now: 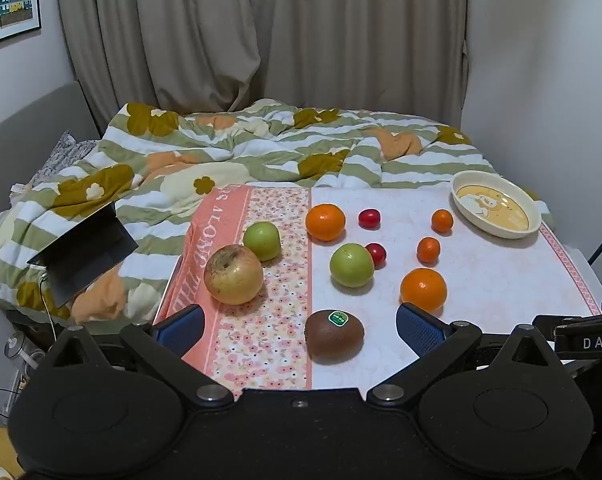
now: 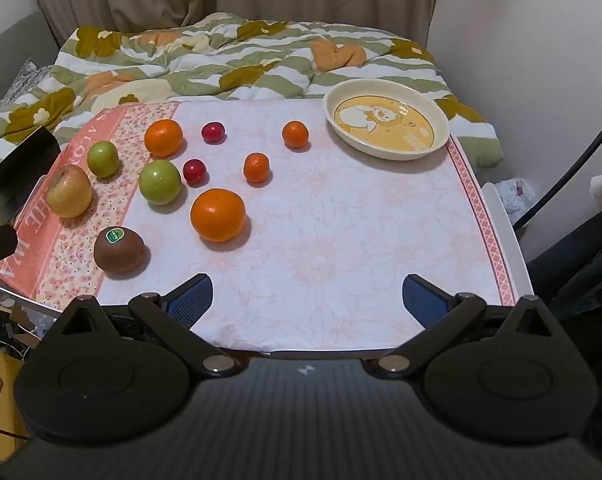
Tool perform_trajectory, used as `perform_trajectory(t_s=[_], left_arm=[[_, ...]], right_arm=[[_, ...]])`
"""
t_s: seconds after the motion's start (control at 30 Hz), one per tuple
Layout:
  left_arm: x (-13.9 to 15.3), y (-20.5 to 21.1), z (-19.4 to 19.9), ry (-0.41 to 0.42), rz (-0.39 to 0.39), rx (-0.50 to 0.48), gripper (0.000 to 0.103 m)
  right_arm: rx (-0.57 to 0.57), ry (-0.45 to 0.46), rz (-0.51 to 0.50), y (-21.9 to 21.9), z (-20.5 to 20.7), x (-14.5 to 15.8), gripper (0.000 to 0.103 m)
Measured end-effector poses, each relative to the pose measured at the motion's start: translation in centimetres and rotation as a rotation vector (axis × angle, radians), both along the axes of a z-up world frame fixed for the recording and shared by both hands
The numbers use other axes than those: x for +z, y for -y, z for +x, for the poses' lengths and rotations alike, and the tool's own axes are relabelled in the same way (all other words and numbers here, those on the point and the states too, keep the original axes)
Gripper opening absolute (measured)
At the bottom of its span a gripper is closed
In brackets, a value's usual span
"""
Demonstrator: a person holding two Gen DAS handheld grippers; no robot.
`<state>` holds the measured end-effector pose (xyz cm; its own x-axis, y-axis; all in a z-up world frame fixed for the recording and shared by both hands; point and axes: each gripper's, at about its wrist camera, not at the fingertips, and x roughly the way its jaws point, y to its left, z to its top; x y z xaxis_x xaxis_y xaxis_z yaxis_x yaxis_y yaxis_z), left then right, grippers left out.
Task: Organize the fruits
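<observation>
Fruit lies loose on a cloth-covered table (image 2: 341, 240). A brown kiwi (image 1: 334, 335) (image 2: 119, 250) sits near the front, just ahead of my open, empty left gripper (image 1: 299, 326). A yellow apple (image 1: 233, 275) (image 2: 69, 191), two green apples (image 1: 351, 265) (image 1: 261, 241), two large oranges (image 1: 423, 289) (image 1: 325, 222), two small oranges (image 1: 428, 250) (image 1: 442, 221) and two red fruits (image 1: 376, 254) (image 1: 369, 218) are spread behind it. A cream plate (image 1: 496, 210) (image 2: 386, 124) stands empty at the far right. My right gripper (image 2: 307, 300) is open and empty over the bare front of the table.
A rumpled flowered quilt (image 1: 241, 152) covers the bed behind the table. A dark open laptop (image 1: 85, 256) rests on the bed at the left. Curtains (image 1: 261, 32) hang at the back. The other gripper's body (image 1: 581, 340) shows at the right edge.
</observation>
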<state>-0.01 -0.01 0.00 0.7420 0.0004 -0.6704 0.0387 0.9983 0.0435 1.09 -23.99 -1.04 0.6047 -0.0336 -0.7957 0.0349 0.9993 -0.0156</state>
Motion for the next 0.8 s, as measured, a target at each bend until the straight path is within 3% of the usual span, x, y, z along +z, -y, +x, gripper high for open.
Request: perform_trajectory(t_s=[0.8], left_arm=[[-0.42,-0.26,0.54,-0.004,0.003,-0.001,0.103]], right_arm=[[0.016,-0.011,0.008,-0.3,0.47,0.29,0.103]])
